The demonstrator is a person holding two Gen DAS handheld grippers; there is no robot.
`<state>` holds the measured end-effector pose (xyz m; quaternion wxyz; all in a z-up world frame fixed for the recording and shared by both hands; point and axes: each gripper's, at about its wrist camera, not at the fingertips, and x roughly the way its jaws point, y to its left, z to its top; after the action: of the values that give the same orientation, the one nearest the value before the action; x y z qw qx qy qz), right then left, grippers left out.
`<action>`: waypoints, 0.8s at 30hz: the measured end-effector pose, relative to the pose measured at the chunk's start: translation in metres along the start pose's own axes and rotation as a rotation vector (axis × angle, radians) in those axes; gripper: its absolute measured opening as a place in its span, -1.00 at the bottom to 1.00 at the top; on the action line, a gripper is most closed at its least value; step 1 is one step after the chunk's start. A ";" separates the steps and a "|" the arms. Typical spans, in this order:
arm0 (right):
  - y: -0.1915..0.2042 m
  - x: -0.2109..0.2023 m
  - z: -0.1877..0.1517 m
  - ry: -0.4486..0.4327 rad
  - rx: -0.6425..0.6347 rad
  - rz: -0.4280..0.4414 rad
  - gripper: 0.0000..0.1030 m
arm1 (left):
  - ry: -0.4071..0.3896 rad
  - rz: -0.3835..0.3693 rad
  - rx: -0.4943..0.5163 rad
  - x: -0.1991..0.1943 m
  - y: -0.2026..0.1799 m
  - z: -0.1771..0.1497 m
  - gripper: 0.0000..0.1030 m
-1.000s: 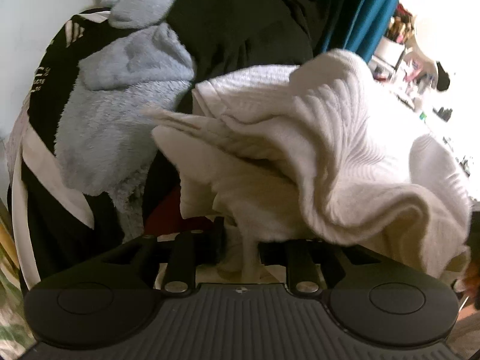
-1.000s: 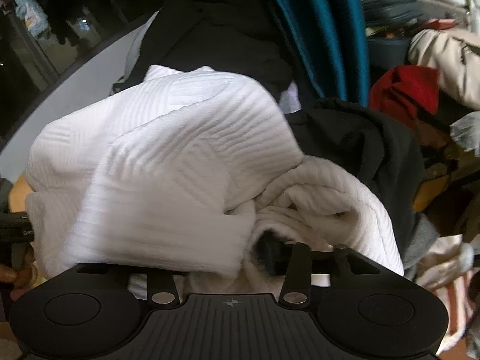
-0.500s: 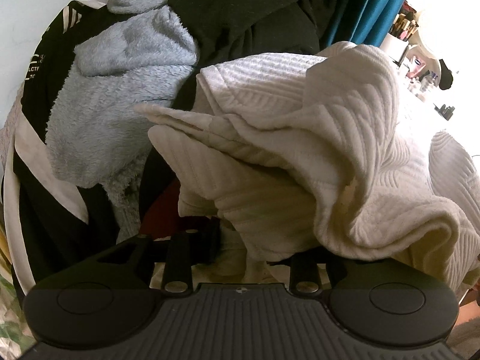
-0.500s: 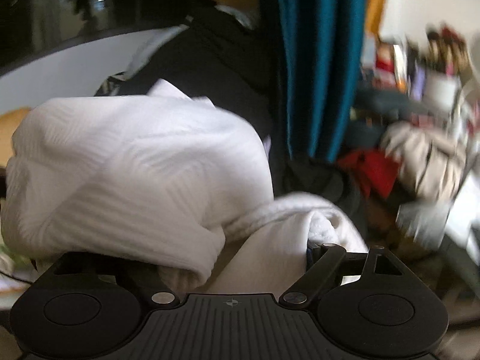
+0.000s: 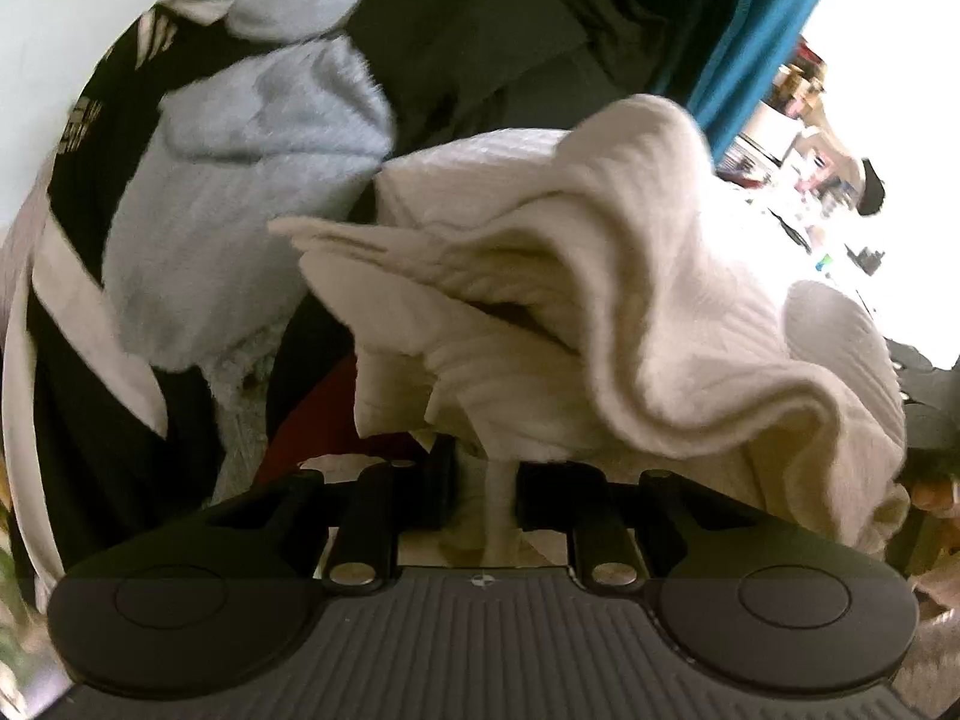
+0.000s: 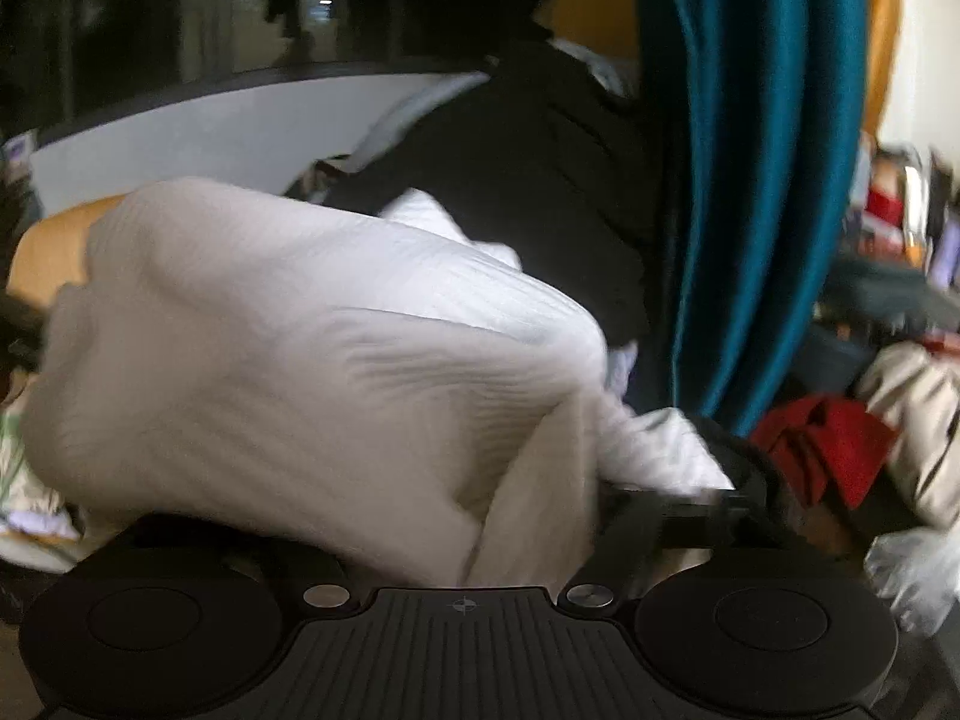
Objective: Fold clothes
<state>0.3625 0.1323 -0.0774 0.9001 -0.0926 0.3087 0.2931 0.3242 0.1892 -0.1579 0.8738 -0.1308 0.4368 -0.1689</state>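
A white ribbed knit garment [image 5: 630,312] hangs bunched in front of both cameras; it also fills the right wrist view [image 6: 288,360]. My left gripper [image 5: 483,480] is shut on a fold of the garment, which bulges up and to the right over it. My right gripper [image 6: 480,516] has its jaws spread wide; its right finger [image 6: 690,516] shows swung far out to the right, while its left finger is hidden under the cloth draped over it.
A pile of clothes lies behind: a grey fleece [image 5: 240,192], a black-and-white jacket [image 5: 72,276] and black garments [image 5: 492,36]. A teal curtain [image 6: 756,150] hangs at the right. A red cloth [image 6: 822,444] and beige clothes [image 6: 912,396] lie at the right.
My right gripper has opened wide and let go of the garment, and its view has swung. My left gripper keeps its hold; the garment has shifted slightly.
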 end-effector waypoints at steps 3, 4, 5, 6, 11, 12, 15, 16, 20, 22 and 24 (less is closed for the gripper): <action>-0.005 0.017 0.000 0.007 0.001 0.024 0.99 | 0.007 0.028 -0.020 0.012 0.004 0.004 -0.62; -0.001 0.020 0.002 0.001 -0.042 0.029 0.98 | 0.010 0.039 -0.016 0.014 0.004 0.005 -0.62; 0.002 0.023 0.004 -0.006 -0.086 0.034 0.98 | 0.012 0.050 -0.013 0.016 0.003 0.007 -0.63; 0.006 0.026 0.006 -0.012 -0.130 0.039 0.98 | 0.013 0.059 -0.009 0.018 0.002 0.008 -0.63; 0.028 0.028 0.011 -0.052 -0.306 0.093 0.55 | -0.007 0.101 0.042 0.013 -0.009 0.010 -0.66; 0.030 0.028 0.011 -0.057 -0.320 0.110 0.37 | -0.020 0.110 0.044 0.010 -0.012 0.011 -0.67; 0.041 0.021 0.009 -0.080 -0.380 0.134 0.01 | -0.069 0.137 0.074 -0.001 -0.027 0.016 -0.70; 0.044 0.017 0.010 -0.088 -0.399 0.137 -0.11 | -0.087 0.146 0.096 -0.006 -0.034 0.019 -0.70; 0.050 0.000 0.013 -0.125 -0.413 0.159 -0.32 | -0.155 0.165 0.142 -0.027 -0.054 0.034 -0.72; 0.051 -0.006 0.016 -0.144 -0.376 0.162 -0.37 | -0.185 0.168 0.149 -0.035 -0.058 0.044 -0.72; 0.050 -0.013 0.019 -0.172 -0.351 0.151 -0.38 | -0.211 0.171 0.158 -0.043 -0.064 0.052 -0.72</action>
<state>0.3343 0.1735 -0.0531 0.8687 -0.1990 0.1809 0.4159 0.3304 0.1526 -0.0725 0.9336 -0.0412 0.3375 -0.1131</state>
